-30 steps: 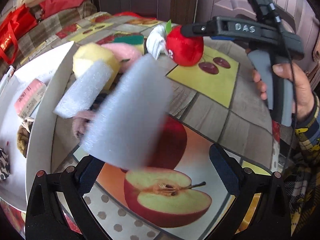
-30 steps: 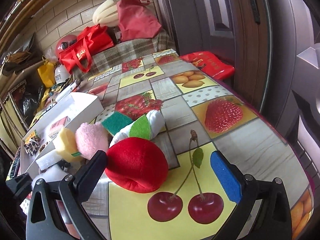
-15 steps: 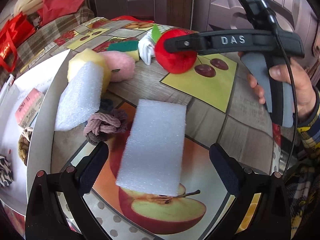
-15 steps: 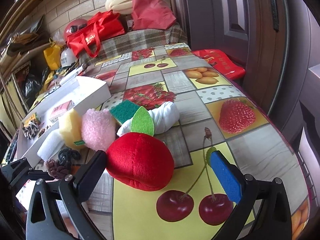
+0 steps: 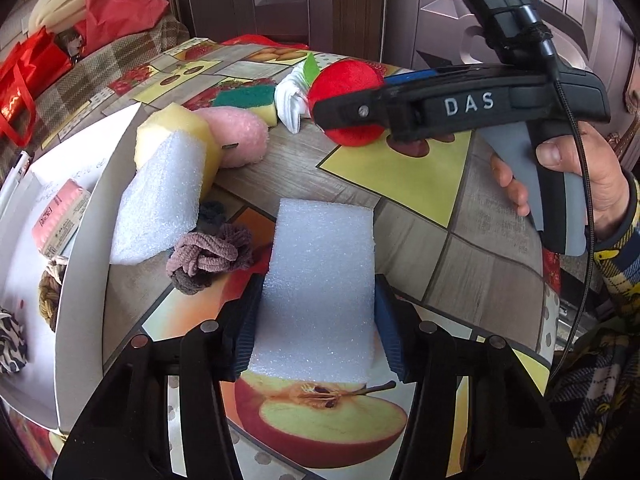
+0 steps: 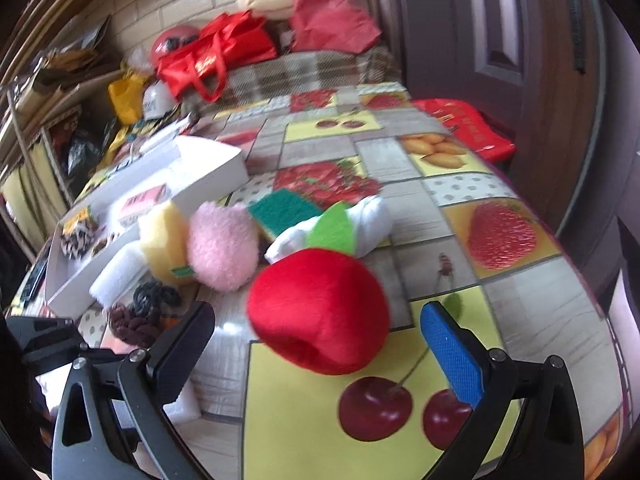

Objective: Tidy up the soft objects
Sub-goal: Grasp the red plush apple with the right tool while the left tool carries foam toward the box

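Note:
A white foam block [image 5: 320, 264] lies flat on the apple-print tablecloth. My left gripper [image 5: 316, 320] is closing on it, and both blue pads touch its long sides. A red plush apple [image 6: 320, 312] with a green leaf sits on the yellow cherry square. My right gripper [image 6: 320, 352] stands open around its near side, one finger on each flank, not touching. In the left wrist view a hand holds that gripper over the red plush apple [image 5: 344, 80].
A second foam block [image 5: 160, 200] leans on the white box [image 5: 80, 220], which holds small items. Nearby lie a yellow sponge [image 5: 176, 128], pink plush [image 5: 236, 136], green scouring sponge [image 5: 244, 100], white rolled cloth [image 5: 292, 100] and scrunchies [image 5: 208, 256]. Red bags sit beyond the table.
The foam block came down from mid-air to lie on the table between my left jaws, which then closed onto it. My right gripper moved closer around the red apple.

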